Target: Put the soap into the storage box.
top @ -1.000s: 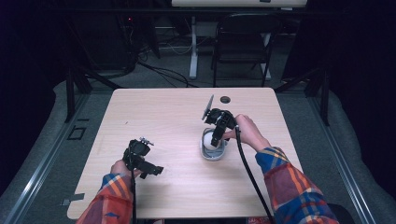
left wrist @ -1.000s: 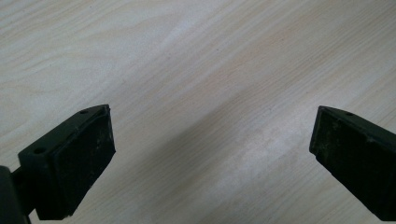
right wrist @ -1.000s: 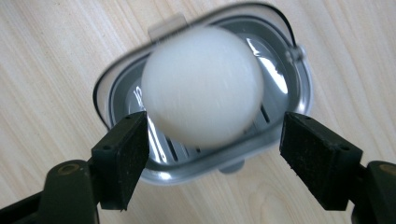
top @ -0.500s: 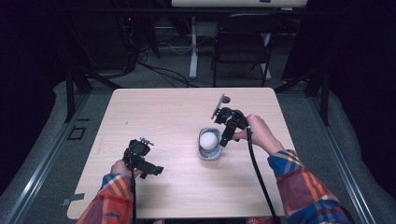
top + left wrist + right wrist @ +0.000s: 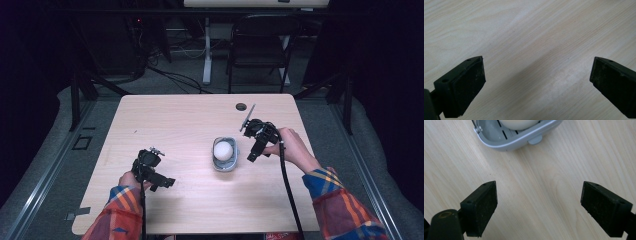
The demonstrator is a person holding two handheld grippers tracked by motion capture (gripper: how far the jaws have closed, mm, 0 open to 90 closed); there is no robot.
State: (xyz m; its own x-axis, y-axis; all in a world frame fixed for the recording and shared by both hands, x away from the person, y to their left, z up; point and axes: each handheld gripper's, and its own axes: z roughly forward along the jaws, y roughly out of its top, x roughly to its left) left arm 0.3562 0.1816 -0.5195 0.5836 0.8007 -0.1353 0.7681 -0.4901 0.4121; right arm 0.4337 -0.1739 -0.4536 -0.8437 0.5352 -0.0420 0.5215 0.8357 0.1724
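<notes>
A white egg [image 5: 224, 149] rests in a small grey slotted holder [image 5: 225, 167] near the middle of the table. My right gripper [image 5: 253, 157] hovers just right of the holder, open, nothing between its jaws. In the right gripper view the holder [image 5: 506, 143] and the egg [image 5: 520, 123] lie ahead of the gripper [image 5: 539, 192], apart from both jaws. My left gripper [image 5: 168, 182] sits low over the front left of the table, open and empty. The left gripper view has that gripper [image 5: 537, 68] spread wide over bare wood.
The light wooden table [image 5: 165, 125] has a black cable hole [image 5: 241, 106] near its far edge. A dark chair [image 5: 257, 50] and a white desk leg [image 5: 207, 50] stand behind the table. The right gripper's cable [image 5: 290, 195] trails back towards the front edge.
My right gripper drew away from above the holder to its right side, and the egg stays in the holder. The left gripper has not moved.
</notes>
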